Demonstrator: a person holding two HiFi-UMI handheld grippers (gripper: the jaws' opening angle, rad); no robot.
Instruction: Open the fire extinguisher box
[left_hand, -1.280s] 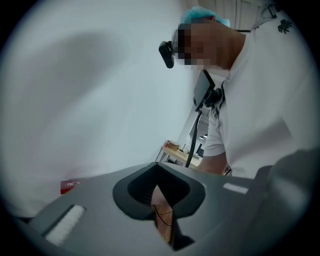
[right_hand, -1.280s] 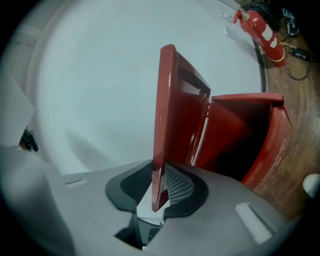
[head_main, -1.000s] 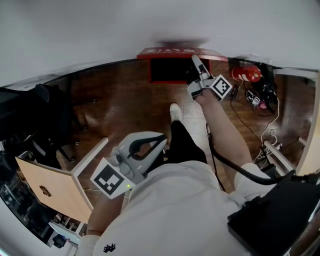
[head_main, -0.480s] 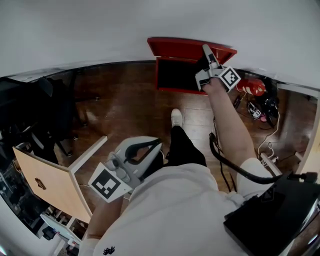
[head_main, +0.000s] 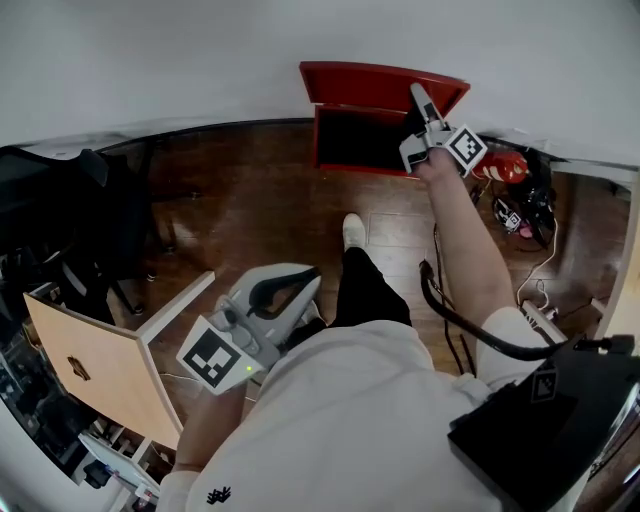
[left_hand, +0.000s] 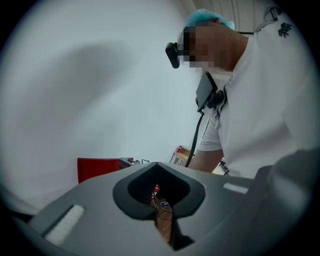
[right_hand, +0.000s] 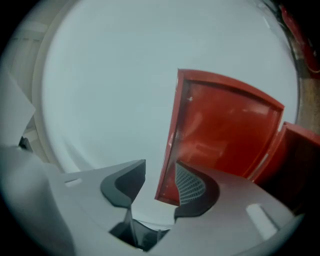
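The red fire extinguisher box (head_main: 355, 140) stands on the wooden floor against the white wall, with its lid (head_main: 380, 80) swung up and its dark inside showing. My right gripper (head_main: 420, 100) is at the lid's right front edge. In the right gripper view the lid's edge (right_hand: 167, 155) lies between the jaws of the right gripper (right_hand: 160, 167), which have just been opening; a gap shows on the left side. My left gripper (head_main: 316, 285) hangs shut and empty near my body, far from the box. The left gripper view shows the left gripper (left_hand: 156, 167) and the box (left_hand: 97, 168) beyond it.
A red extinguisher (head_main: 500, 165) lies right of the box among cables (head_main: 520, 215). A wooden board (head_main: 95, 365) leans at the left, with a dark chair (head_main: 60, 220) behind it. A black case (head_main: 540, 420) sits at the lower right. My shoe (head_main: 351, 228) is before the box.
The lid has swung up from nearly flat to standing open, and my right gripper rose with it toward the wall. My left gripper has barely shifted.
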